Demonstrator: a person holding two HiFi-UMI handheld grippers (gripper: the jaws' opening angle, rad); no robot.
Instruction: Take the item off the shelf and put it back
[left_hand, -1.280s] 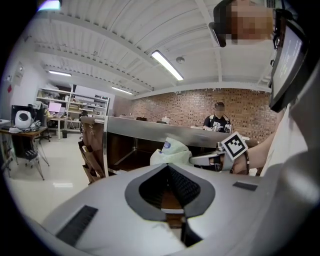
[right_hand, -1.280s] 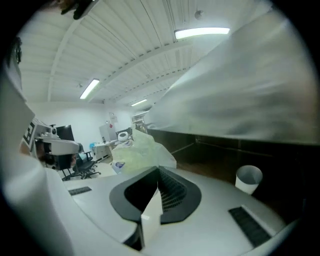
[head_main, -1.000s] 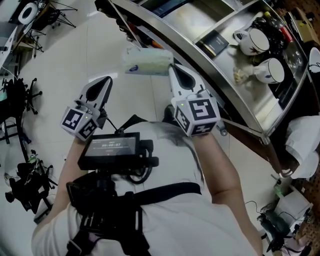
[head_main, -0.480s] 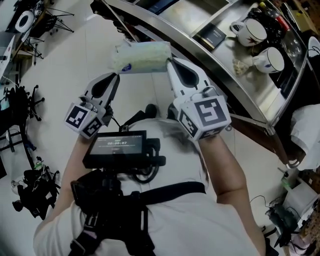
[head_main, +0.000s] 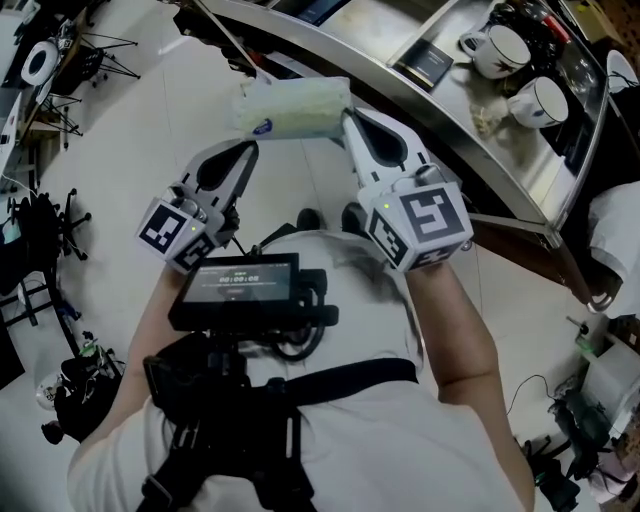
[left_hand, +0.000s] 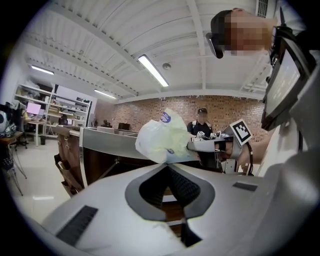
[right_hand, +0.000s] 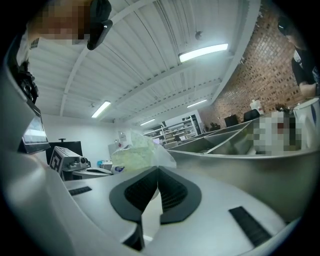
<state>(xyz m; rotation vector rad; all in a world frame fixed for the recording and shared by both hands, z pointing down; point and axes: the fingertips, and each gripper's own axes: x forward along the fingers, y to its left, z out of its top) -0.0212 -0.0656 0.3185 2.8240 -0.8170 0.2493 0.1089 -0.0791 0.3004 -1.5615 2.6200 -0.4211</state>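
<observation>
— Looks off the shelf (head_main: 375, 30) already: tissue pack (head_main: 295, 108) up in the air over the floor (head_main: 150, 120), just out from the steel front edge.
— Clamped by what?
— By the right gripper (head_main: 348, 114), jaws all but together on a thin flap of wrapper at the pack's right end.
— And the left gripper (head_main: 247, 150)?
— Jaws together, tip right under the pack's left end. Impossible to tell whether nipping film or merely touching.
— Risky, then?
— Probably. Only slippery film in the pinch, with the whole soft bulk hanging sideways from it. Could slide out or tear, then drop to the floor on any quick swing toward the shelf.
— Anything else to watch?
— Could catch on the shelf's front edge if brought in too low, and peel out of the grip. Further in, might nudge the mugs (head_main: 497, 48) if pushed too far right.
</observation>
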